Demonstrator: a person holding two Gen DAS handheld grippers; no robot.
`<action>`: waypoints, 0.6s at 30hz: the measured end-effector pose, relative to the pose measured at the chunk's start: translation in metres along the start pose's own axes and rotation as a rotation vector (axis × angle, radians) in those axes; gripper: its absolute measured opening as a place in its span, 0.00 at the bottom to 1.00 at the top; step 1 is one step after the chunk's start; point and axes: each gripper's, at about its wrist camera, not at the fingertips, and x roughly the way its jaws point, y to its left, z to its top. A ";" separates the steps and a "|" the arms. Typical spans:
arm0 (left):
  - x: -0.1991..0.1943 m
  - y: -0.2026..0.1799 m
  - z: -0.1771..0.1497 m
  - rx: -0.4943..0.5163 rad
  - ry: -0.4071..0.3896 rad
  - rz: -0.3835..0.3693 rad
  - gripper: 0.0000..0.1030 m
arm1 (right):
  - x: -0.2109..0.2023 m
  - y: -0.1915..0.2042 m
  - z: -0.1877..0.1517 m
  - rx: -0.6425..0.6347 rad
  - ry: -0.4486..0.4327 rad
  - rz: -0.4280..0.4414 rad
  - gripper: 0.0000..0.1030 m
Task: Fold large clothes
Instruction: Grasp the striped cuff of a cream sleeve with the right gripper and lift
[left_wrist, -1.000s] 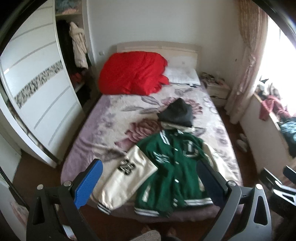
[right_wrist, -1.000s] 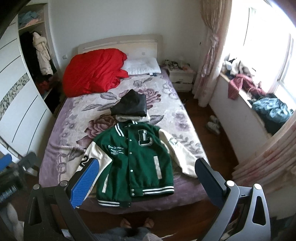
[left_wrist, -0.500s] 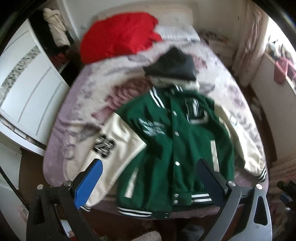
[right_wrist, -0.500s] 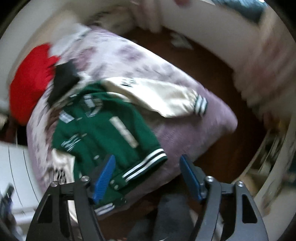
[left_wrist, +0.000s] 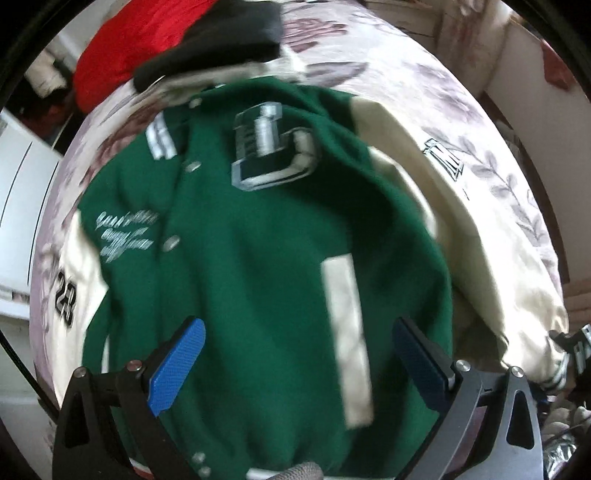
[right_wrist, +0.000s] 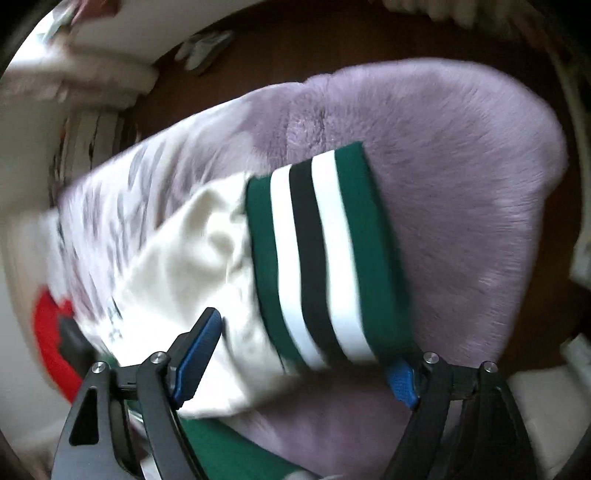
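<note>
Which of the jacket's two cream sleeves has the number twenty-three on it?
The sleeve at the left edge of the left wrist view carries the 23. The other sleeve, on the right, bears only a small dark patch near its shoulder.

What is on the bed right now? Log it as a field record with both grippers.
garment: green varsity jacket, spread flat, front up, snaps closed
sleeve: cream sleeve with striped cuff on the purple blanket
behind collar: dark folded garment, red duvet
left gripper: open over jacket body
right gripper: jaws opening, cuff between them, not pressed
</note>
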 end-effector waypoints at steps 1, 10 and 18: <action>0.003 -0.006 0.006 0.008 -0.005 0.001 1.00 | 0.005 0.002 0.003 0.018 -0.022 -0.003 0.82; 0.036 -0.048 0.058 -0.024 0.010 -0.044 1.00 | -0.034 0.113 0.024 -0.337 -0.331 -0.062 0.16; 0.086 -0.086 0.083 -0.027 0.068 -0.034 1.00 | 0.057 0.120 0.085 -0.125 -0.083 0.040 0.73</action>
